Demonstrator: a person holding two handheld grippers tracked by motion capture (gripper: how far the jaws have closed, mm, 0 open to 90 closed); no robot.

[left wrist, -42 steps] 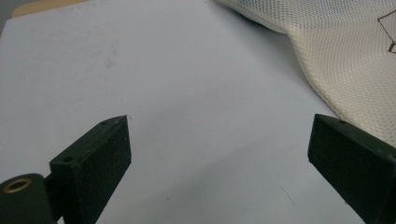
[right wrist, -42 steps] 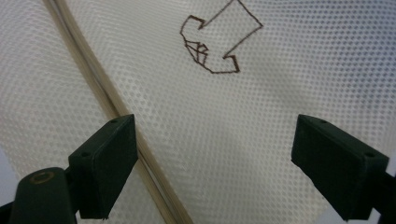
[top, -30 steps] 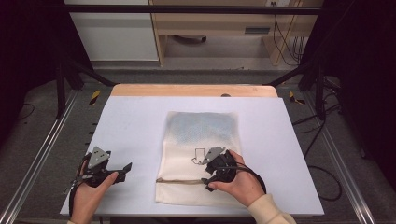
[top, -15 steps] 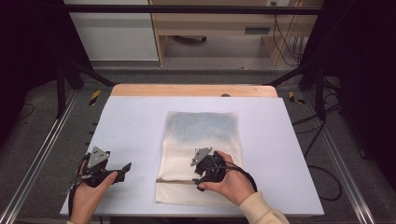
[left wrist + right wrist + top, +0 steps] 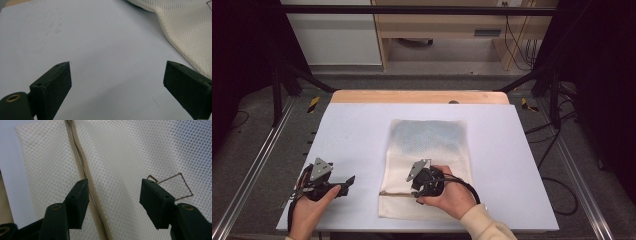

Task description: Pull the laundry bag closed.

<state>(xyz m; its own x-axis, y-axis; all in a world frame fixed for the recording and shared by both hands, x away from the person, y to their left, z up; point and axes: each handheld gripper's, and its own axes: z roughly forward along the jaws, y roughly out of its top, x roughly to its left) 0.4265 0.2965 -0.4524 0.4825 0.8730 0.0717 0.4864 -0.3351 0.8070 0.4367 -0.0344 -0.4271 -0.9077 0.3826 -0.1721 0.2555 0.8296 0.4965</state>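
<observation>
A cream mesh bag (image 5: 428, 135) lies flat on the white table (image 5: 357, 130), with a brown zipper seam (image 5: 394, 194) across its near end. My right gripper (image 5: 416, 191) sits low over that near end, held by a hand. In the right gripper view its jaws (image 5: 113, 185) have just been closing and stand half apart, open over the mesh. The zipper seam (image 5: 81, 162) runs just beside the left pad (image 5: 81, 196), and a brown stitched outline (image 5: 184, 182) lies by the right pad. My left gripper (image 5: 346, 183) rests open on bare table left of the bag, its jaws (image 5: 117, 75) wide with nothing between them.
The bag's edge (image 5: 185, 27) lies a short way to the right of the left gripper's jaws. A wooden strip (image 5: 412, 96) borders the table's far side. Metal rails (image 5: 257, 170) flank the table, and cables (image 5: 557, 190) trail at the right.
My right gripper has slid left across the bag's near end toward the zipper seam, and its jaws have narrowed. The left gripper has stayed put.
</observation>
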